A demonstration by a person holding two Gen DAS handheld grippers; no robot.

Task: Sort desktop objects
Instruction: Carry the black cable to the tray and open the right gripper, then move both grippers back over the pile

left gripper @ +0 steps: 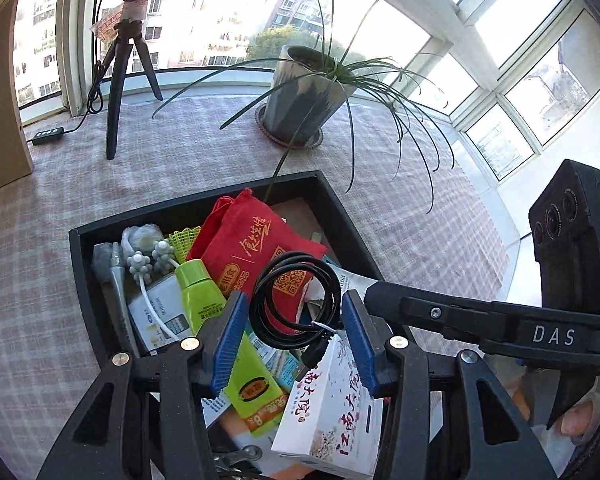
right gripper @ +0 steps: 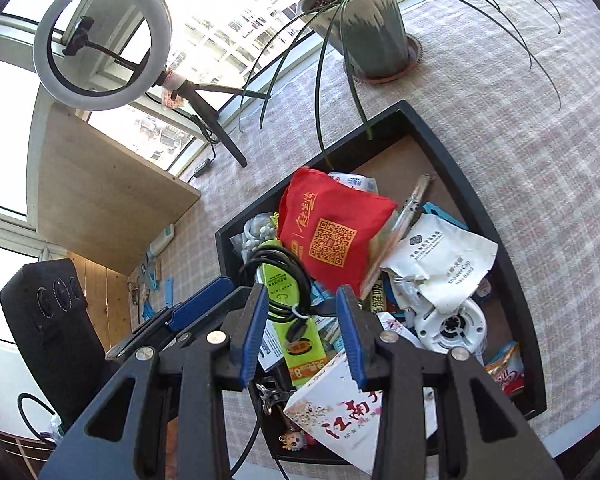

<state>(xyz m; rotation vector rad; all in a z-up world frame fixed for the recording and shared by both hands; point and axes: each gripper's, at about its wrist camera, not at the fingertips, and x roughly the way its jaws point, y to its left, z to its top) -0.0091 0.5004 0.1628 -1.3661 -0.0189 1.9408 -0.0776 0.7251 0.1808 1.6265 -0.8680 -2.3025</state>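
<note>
A black tray point(left gripper: 342, 204) point(right gripper: 512, 248) on the checked tablecloth is heaped with objects. On top lies a coiled black cable point(left gripper: 296, 300) point(right gripper: 280, 276), over a red pouch point(left gripper: 256, 248) point(right gripper: 332, 232) and a green tube point(left gripper: 220, 328) point(right gripper: 292, 320). A white box with red script point(left gripper: 332, 404) point(right gripper: 340, 412) lies at the near side. My left gripper point(left gripper: 294, 312) is open above the cable, blue pads on either side of the coil. My right gripper point(right gripper: 302, 304) is open over the cable too; it reaches in from the right in the left wrist view.
A potted plant point(left gripper: 304, 92) point(right gripper: 364, 24) with long leaves stands behind the tray. A ring light on a tripod point(right gripper: 100, 40) point(left gripper: 120, 72) stands at the window. A wooden board point(right gripper: 108, 192) leans at the left. A white fan-like gadget point(right gripper: 448, 324) and white sachet point(right gripper: 440, 260) lie in the tray.
</note>
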